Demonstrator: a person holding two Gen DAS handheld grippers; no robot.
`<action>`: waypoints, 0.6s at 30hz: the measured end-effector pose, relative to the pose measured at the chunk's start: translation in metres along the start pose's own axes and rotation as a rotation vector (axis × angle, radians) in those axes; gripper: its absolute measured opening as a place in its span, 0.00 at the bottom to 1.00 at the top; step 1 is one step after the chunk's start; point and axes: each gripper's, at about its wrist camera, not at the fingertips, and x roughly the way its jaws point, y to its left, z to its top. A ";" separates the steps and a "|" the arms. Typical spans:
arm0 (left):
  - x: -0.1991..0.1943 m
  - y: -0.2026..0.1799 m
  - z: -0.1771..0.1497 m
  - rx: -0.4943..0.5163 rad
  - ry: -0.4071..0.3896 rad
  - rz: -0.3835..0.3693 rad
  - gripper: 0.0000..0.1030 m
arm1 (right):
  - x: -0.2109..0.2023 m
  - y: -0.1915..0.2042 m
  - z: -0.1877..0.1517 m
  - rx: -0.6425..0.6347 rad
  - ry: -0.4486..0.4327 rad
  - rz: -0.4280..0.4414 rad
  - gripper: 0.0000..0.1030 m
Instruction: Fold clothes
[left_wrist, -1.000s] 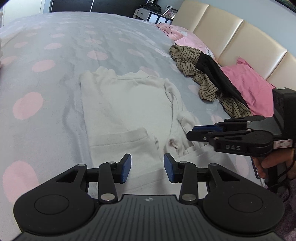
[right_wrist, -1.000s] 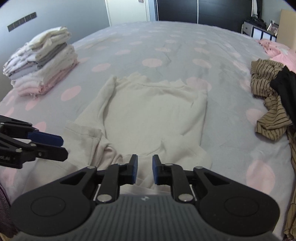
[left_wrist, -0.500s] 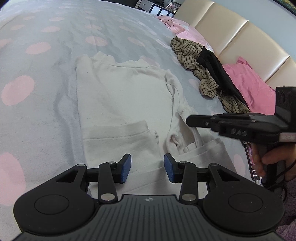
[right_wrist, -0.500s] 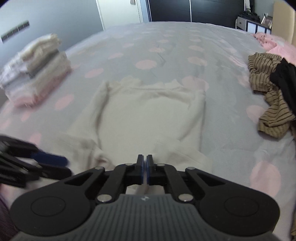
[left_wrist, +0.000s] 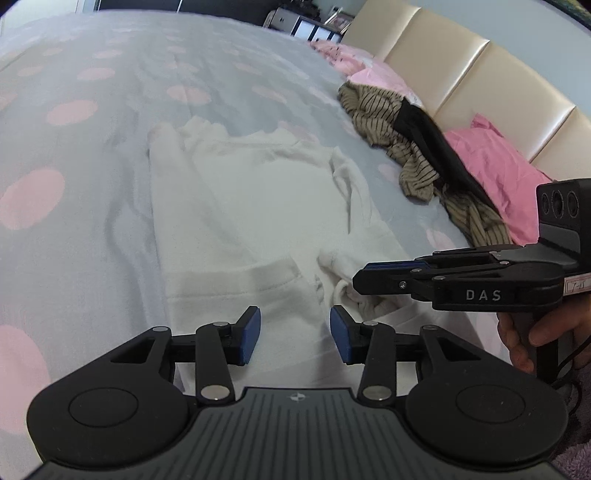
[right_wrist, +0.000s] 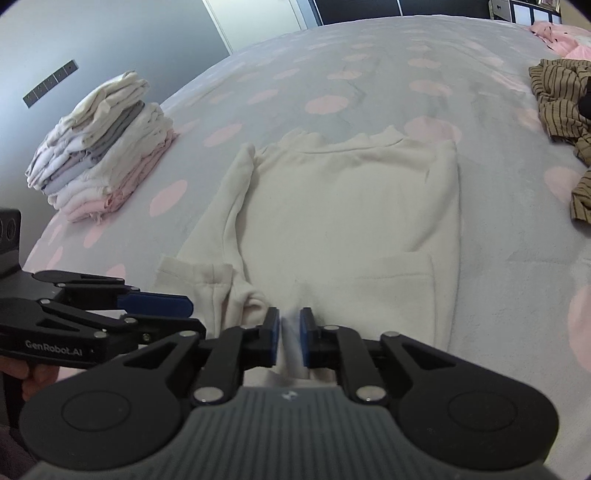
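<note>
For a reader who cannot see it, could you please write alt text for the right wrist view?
The right claw pinches the near hem of a cream sweatshirt spread flat on a grey bedspread with pink dots. The left claw hovers at lower left, folded clothes are stacked beyond it, and a striped garment lies at right.

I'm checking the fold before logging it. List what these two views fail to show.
- Near hem of the cream sweatshirt: both views, hidden behind each gripper's own body.
- Whether the right gripper pinches cloth: right wrist view, blurred between its pads.
- Black garment on the striped top: crumpled, type unclear.
</note>
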 end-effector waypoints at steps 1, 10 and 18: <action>-0.004 -0.002 0.002 0.016 -0.028 -0.003 0.38 | -0.003 -0.002 0.001 0.007 -0.011 -0.010 0.25; -0.016 0.029 0.010 -0.047 -0.122 0.197 0.46 | -0.019 -0.032 0.007 0.084 -0.057 -0.133 0.28; 0.013 0.065 0.034 -0.191 -0.061 0.114 0.48 | -0.001 -0.056 0.020 0.152 -0.016 -0.102 0.39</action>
